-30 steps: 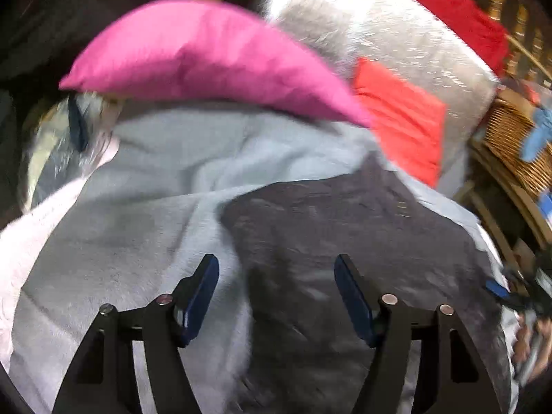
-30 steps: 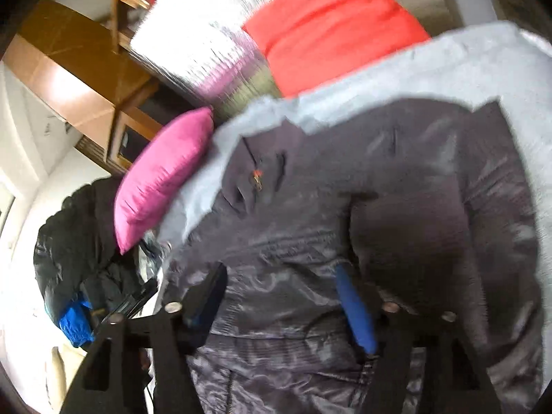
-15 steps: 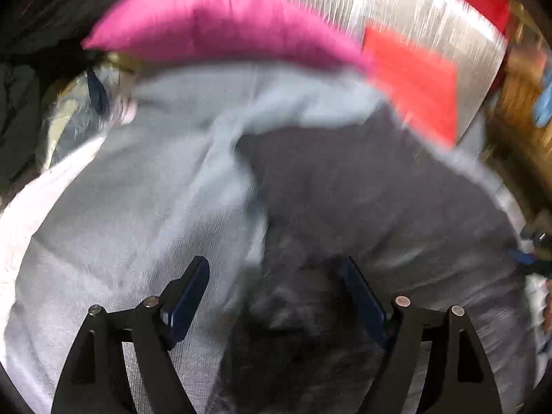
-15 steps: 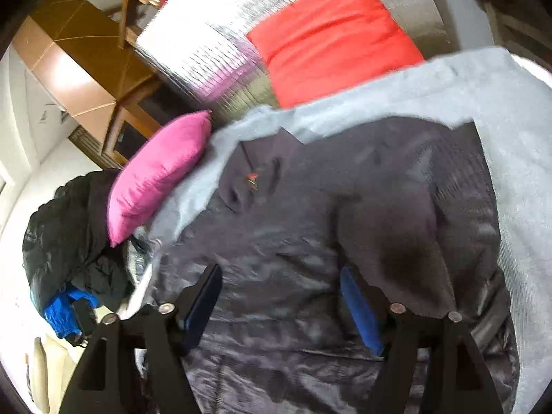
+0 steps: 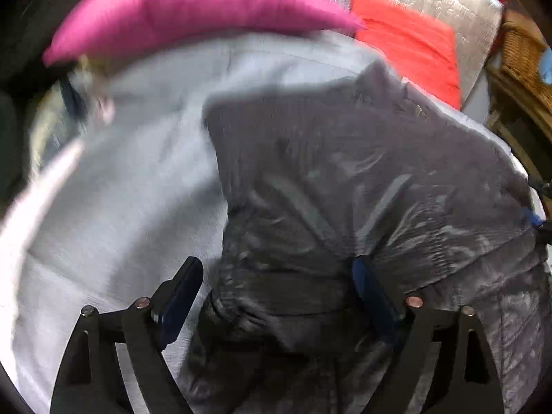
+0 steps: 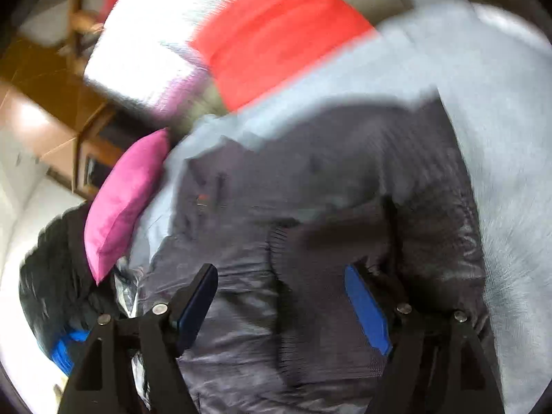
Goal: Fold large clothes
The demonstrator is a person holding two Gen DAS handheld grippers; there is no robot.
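A large dark grey padded jacket (image 5: 362,179) lies spread on a light grey blanket (image 5: 138,179). It also shows in the right wrist view (image 6: 310,207), with a ribbed cuff (image 6: 310,276) lying across its body. My left gripper (image 5: 276,283) is open low over the jacket's bunched near edge, with fabric between the blue pads. My right gripper (image 6: 281,296) is open just above the cuff and sleeve. The far end of my right gripper (image 5: 538,220) shows at the right edge of the left wrist view.
A pink pillow (image 5: 193,10) and a red cushion (image 5: 414,41) lie at the blanket's far end against a silver-white cover (image 6: 145,45). A wicker basket (image 5: 521,55) stands at far right. A black jacket pile (image 6: 51,248) lies beside the blanket. Wooden furniture (image 6: 51,110) stands behind.
Both grippers have dropped closer to the jacket and stay open. The left one has moved right over the jacket's near edge. The right one now straddles the cuff.
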